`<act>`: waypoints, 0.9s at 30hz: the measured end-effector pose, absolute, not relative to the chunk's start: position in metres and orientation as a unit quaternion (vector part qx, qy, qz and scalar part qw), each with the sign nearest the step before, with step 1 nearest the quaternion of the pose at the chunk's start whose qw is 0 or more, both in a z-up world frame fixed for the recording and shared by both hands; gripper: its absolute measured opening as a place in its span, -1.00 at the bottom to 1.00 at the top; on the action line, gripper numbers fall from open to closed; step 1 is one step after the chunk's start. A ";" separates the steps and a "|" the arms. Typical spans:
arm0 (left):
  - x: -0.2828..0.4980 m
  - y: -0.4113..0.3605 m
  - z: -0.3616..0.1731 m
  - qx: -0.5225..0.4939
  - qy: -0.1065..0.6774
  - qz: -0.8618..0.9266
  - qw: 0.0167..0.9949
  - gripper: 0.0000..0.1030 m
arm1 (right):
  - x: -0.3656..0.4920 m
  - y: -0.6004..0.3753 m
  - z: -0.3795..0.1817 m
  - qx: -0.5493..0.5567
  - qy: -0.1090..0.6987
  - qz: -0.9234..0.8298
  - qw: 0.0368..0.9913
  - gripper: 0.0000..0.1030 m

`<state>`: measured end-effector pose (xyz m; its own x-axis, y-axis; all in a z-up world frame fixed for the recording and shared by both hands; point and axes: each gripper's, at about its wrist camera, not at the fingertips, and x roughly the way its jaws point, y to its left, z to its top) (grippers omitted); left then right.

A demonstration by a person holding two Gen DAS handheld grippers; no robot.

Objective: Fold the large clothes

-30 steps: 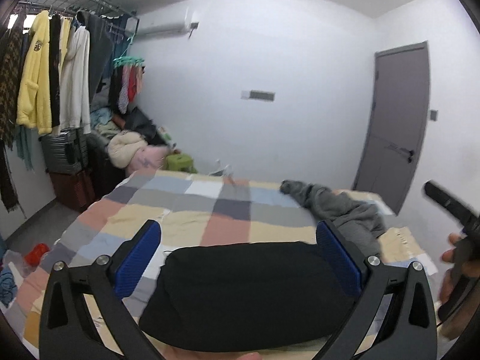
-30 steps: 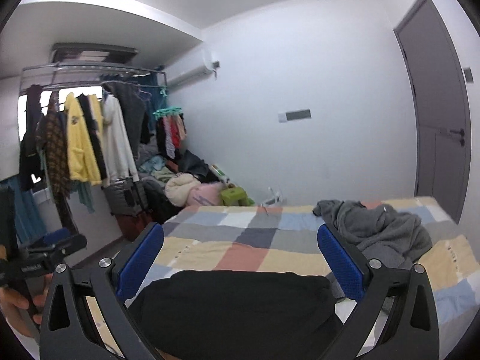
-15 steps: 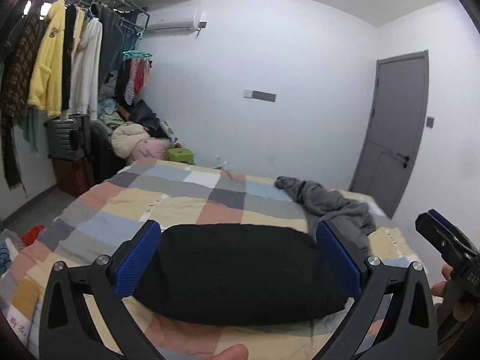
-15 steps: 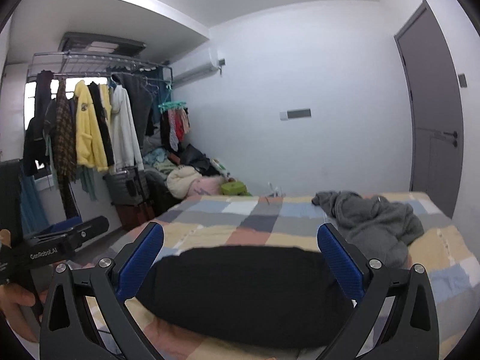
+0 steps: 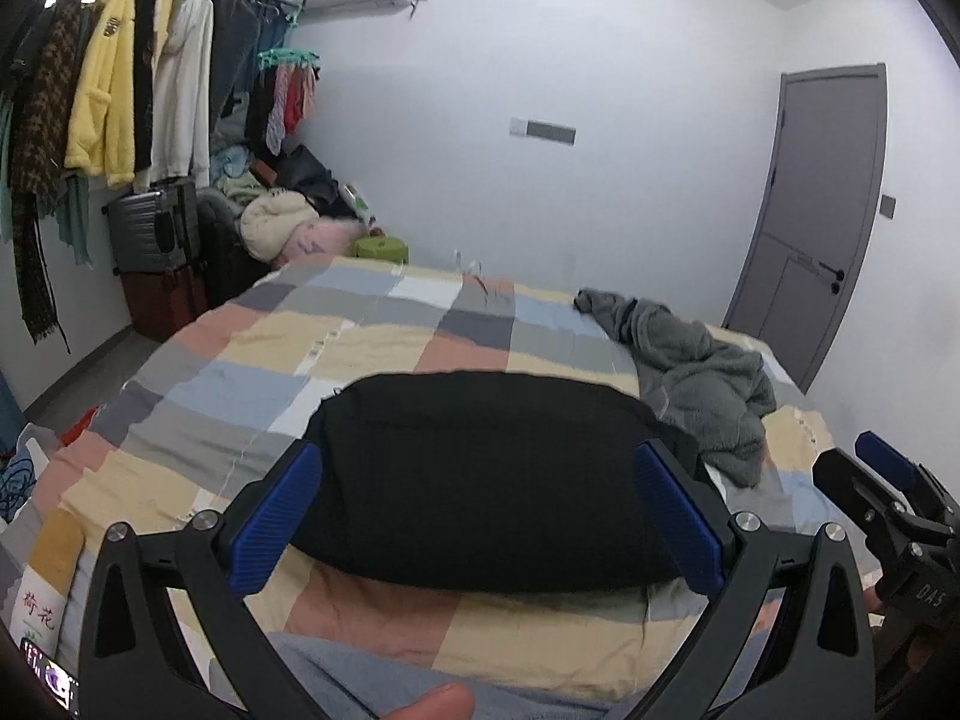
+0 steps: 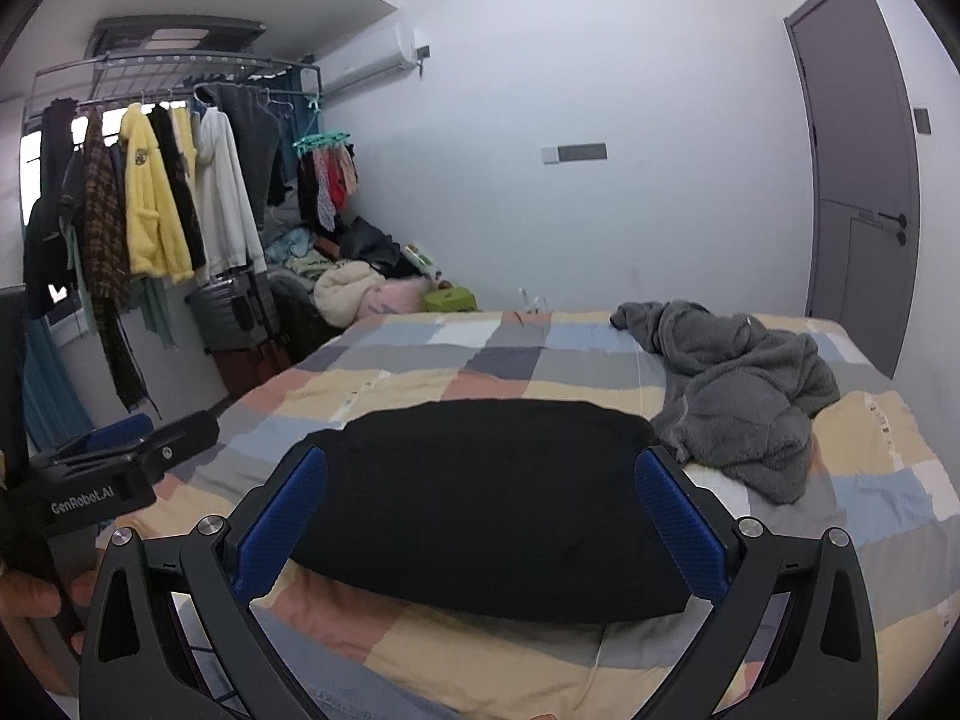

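Hovering spread-fingered, both grippers (image 5: 477,516) (image 6: 480,519) face black garment (image 5: 480,480).

bed left side (image 5: 240,360): open | right: grey fleece (image 5: 690,372) beside black garment (image 5: 480,468)

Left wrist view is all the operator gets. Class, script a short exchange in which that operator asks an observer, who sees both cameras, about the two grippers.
Operator: Is the right gripper open?
Observer: Yes. In its own view the right gripper is spread wide and empty, framing the black garment.
Operator: Any marking on my gripper's outside?
Observer: The left gripper has "GenRobot.AI" lettered on its side.
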<state>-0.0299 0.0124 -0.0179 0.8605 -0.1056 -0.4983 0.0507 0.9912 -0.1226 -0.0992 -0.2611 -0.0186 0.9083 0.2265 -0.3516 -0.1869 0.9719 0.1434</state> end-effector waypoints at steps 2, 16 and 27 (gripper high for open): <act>-0.028 0.010 -0.021 -0.049 0.266 -0.034 0.962 0.99 | -0.098 -0.262 -0.023 0.050 0.192 0.099 0.975 1.00; -0.028 -0.007 -0.027 -0.041 0.277 -0.048 0.959 0.99 | -0.091 -0.267 -0.038 0.042 0.223 0.080 0.971 1.00; -0.029 -0.010 -0.028 -0.043 0.278 -0.057 0.958 1.00 | -0.092 -0.271 -0.037 0.044 0.221 0.075 0.971 1.00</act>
